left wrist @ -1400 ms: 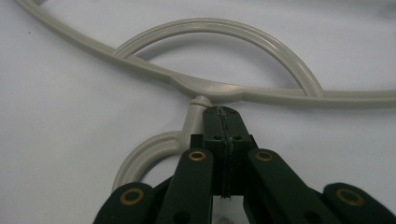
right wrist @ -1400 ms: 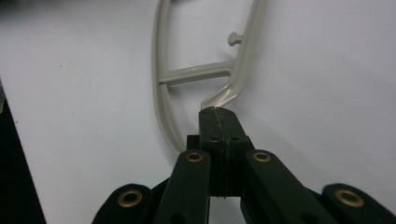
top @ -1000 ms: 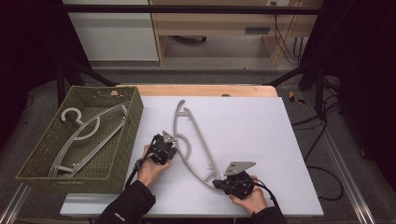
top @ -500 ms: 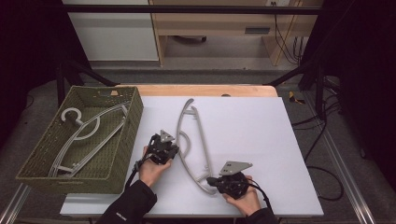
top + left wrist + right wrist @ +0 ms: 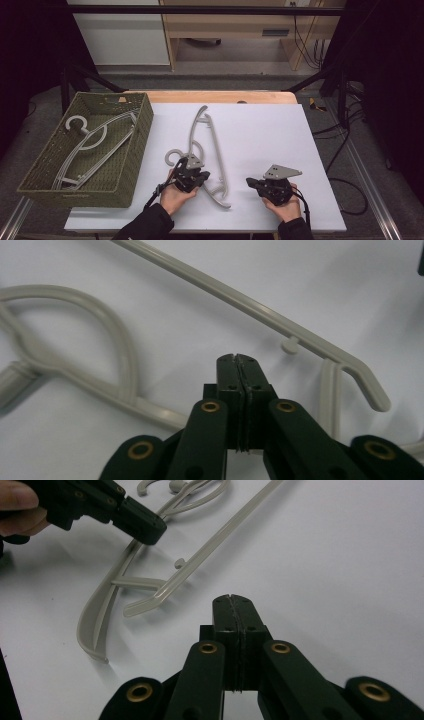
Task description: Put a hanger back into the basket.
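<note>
Grey hanger (image 5: 207,150) lies flat at desk (image 5: 280,135) centre; left hand-held gripper (image 5: 201,176), jaws together, empty, hovers over it; right hand-held gripper (image 5: 250,182), likewise pressed together, at its four o'clock.

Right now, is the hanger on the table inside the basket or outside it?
Outside. The hanger lies flat on the white table, to the right of the basket, which holds another hanger.

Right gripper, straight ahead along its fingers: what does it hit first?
Probably the grey hanger on the table; the right gripper, shut and empty, points toward its lower end, though the line may pass just beside it.
</note>
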`<state>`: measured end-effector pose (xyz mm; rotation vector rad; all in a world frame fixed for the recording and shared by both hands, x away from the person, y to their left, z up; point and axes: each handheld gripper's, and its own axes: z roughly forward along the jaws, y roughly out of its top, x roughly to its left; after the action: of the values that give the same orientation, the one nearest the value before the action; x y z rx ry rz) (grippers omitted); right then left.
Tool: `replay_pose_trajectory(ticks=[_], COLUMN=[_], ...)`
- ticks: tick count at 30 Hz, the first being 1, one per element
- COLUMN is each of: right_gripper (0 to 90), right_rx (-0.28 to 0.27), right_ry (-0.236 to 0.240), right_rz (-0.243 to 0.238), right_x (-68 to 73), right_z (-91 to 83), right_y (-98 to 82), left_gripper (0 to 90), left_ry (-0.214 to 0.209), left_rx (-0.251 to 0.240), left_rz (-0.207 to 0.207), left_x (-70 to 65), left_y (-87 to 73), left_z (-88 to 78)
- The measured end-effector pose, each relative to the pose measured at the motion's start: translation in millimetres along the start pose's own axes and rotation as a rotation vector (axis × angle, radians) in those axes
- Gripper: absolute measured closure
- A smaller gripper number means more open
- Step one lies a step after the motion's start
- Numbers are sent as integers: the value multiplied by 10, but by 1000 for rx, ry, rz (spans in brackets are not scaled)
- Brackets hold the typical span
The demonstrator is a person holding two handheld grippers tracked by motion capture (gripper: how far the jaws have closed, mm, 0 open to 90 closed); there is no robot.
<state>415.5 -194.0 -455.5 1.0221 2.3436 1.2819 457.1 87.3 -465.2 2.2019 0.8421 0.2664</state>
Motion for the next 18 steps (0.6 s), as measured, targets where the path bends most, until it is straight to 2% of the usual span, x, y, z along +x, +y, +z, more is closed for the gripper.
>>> replay_pose_trajectory(ticks=[4,6,7,11,15,18], right_gripper=[900,900,900,900,900,900], right_rx=[17,23,28,33,35,35], right_ry=[1,2,-3,0,-5,-8], right_rz=[0,-2,-8,-11,-15,-16], right_x=[8,9,5,7,6,5], right_z=[14,23,26,30,26,25], right_y=[-4,-7,-9,-9,-10,-10], left_gripper=[898,898,898,900,900,900], left_ry=[-32,-35,-32,-35,-3,16], left_rx=[43,63,59,109,147,171], left_rz=[35,50,62,83,107,108], left_x=[-101,-132,-135,-106,-79,-14], left_y=[-18,-44,-51,-50,-119,-213], left_z=[57,93,86,25,-98,-232])
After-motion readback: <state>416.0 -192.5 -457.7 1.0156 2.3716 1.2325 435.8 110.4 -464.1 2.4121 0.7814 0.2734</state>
